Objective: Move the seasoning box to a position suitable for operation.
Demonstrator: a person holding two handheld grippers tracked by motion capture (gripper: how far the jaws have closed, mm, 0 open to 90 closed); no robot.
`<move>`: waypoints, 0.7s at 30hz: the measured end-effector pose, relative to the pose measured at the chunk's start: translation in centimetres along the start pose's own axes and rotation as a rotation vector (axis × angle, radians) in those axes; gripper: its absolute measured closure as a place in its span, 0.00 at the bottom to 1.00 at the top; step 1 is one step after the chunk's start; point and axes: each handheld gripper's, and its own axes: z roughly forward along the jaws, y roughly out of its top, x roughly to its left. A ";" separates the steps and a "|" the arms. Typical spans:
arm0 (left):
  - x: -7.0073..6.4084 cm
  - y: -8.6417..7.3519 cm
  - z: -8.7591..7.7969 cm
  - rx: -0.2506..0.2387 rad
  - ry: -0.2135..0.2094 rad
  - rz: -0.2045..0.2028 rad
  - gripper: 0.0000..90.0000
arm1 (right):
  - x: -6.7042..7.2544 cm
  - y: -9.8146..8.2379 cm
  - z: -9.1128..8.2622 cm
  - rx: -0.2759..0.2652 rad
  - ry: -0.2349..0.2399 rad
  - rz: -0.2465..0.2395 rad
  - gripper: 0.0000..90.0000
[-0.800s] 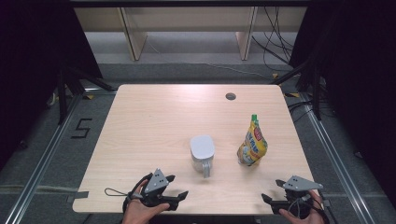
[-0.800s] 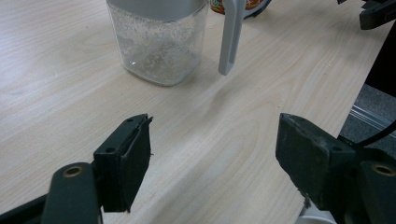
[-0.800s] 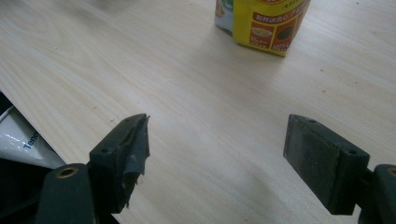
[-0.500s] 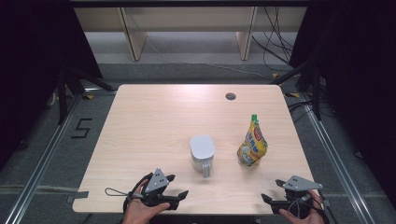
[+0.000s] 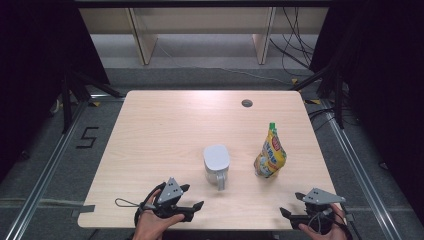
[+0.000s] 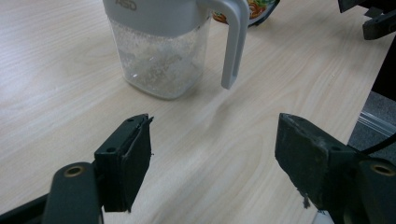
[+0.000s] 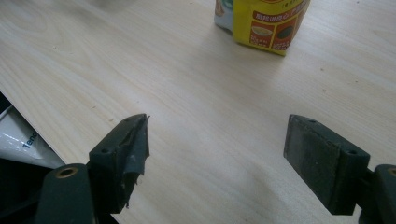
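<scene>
**Both claws waiting at the near edge, nothing picked up yet**

I am holding both hands low over the near edge of the desk point(image 5: 165, 125), and I judge the work is only at its opening step: nothing is being touched or carried. The wide pale desk is carrying two things near its middle. The larger, a clear pitcher point(image 5: 216, 164) with a grey lid and a whitish grainy fill, is standing upright, its handle point(image 6: 235, 42) turned toward the near edge. Just to its right, apart from it, a yellow pouch point(image 5: 270, 152) with a green cap is standing upright too.

My left claw point(image 5: 192, 207) is pointing at the pitcher, jaws spread wide with only bare wood between them. My right claw point(image 5: 289, 214) is facing the pouch, jaws likewise wide apart and empty.

Next, I think, I am needing to push the left claw forward to the handle and square the jaws on it, while the right claw is closing in on the pouch.
</scene>
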 end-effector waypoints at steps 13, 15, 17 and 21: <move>-0.6 1.8 4.3 0.004 -0.008 0.032 0.34 | -0.1 0.0 0.1 0.004 0.011 0.003 0.26; -1.1 2.0 5.1 -0.007 -0.020 0.013 0.36 | -0.1 0.0 -0.1 0.005 -0.013 -0.011 0.26; -1.4 2.1 6.0 0.007 -0.024 0.048 0.38 | 0.2 -0.1 -0.1 0.004 -0.041 0.032 0.26; -1.7 2.3 6.5 0.004 -0.025 0.055 0.43 | 0.1 -0.1 -0.2 -0.005 -0.041 0.011 0.26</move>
